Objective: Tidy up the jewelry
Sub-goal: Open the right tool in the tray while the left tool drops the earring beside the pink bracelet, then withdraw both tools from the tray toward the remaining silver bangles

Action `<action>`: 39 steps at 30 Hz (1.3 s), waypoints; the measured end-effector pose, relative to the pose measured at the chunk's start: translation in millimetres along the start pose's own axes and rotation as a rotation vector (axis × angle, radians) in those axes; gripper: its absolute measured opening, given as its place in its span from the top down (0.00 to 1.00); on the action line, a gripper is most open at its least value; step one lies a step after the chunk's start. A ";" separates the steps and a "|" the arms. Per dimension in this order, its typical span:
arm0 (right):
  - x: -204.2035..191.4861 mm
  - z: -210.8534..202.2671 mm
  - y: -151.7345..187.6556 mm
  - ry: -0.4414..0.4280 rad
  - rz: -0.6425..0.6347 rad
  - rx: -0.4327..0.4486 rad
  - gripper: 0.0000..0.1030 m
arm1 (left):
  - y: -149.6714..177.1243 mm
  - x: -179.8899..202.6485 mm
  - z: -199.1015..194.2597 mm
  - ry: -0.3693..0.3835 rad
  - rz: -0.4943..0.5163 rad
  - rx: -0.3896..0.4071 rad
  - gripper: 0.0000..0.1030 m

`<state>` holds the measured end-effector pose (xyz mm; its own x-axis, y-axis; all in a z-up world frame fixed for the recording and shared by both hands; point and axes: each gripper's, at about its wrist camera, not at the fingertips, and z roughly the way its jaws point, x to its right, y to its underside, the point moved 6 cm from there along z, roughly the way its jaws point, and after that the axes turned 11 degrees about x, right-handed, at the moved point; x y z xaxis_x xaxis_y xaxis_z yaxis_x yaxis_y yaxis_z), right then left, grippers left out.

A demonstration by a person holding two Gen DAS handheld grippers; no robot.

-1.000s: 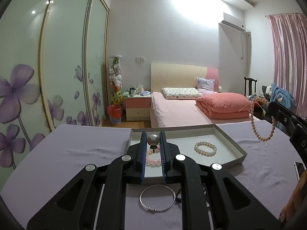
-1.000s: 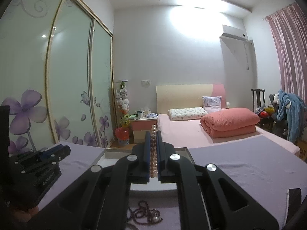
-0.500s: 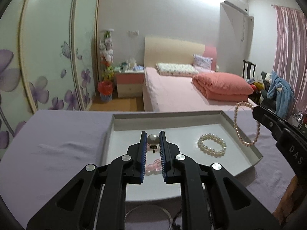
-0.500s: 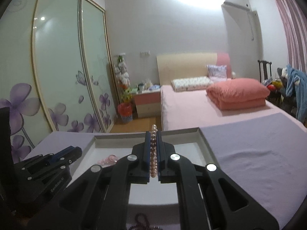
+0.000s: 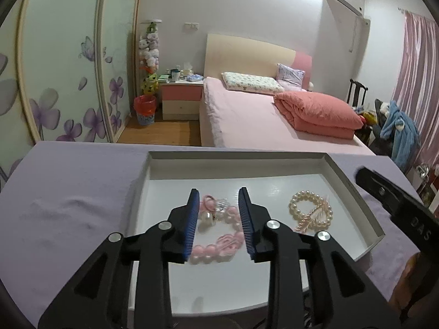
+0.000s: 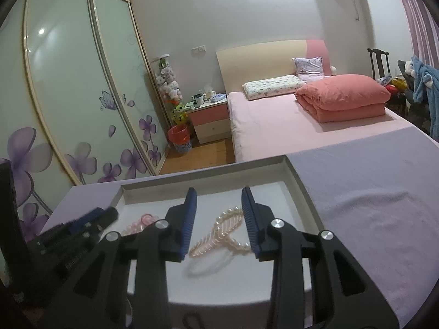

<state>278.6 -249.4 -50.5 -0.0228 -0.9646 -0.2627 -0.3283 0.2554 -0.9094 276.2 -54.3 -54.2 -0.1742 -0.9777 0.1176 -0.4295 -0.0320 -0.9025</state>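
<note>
My left gripper (image 5: 218,205) and right gripper (image 6: 219,203) have just been opening, parted over pink beads (image 5: 216,244) and pearl strand (image 6: 219,233) in the white tray (image 5: 236,161), gripping nothing

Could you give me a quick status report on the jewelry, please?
Both grippers, left and right, just opened, nothing held. Big pearl piece and pink pearl strand lie in the white tray. Nothing in the way.

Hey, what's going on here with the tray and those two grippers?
A person is sorting jewelry into a shallow white tray on a lavender-covered table. The left gripper has just opened its jaws, leaving a pearl pendant by the pink bead bracelet. The right gripper has likewise opened over a pale pearl necklace lying in the tray.
</note>
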 end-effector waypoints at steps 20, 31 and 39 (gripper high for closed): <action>9.5 -70.2 54.5 -0.025 -0.065 -0.138 0.66 | 31.8 -48.6 -77.8 -0.020 -0.031 -0.026 0.61; -1.3 -81.1 104.5 -0.074 -0.137 -0.282 0.68 | 65.5 -53.2 -88.6 -0.059 0.042 -0.096 0.49; -25.4 -108.9 122.2 -0.176 -0.161 -0.336 0.68 | 78.4 -53.5 -94.0 -0.070 0.073 -0.116 0.47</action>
<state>136.2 -200.8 -119.9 0.2064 -0.9570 -0.2037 -0.6051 0.0388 -0.7952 168.6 15.0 -92.3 -0.1484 -0.9887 0.0209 -0.5179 0.0597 -0.8534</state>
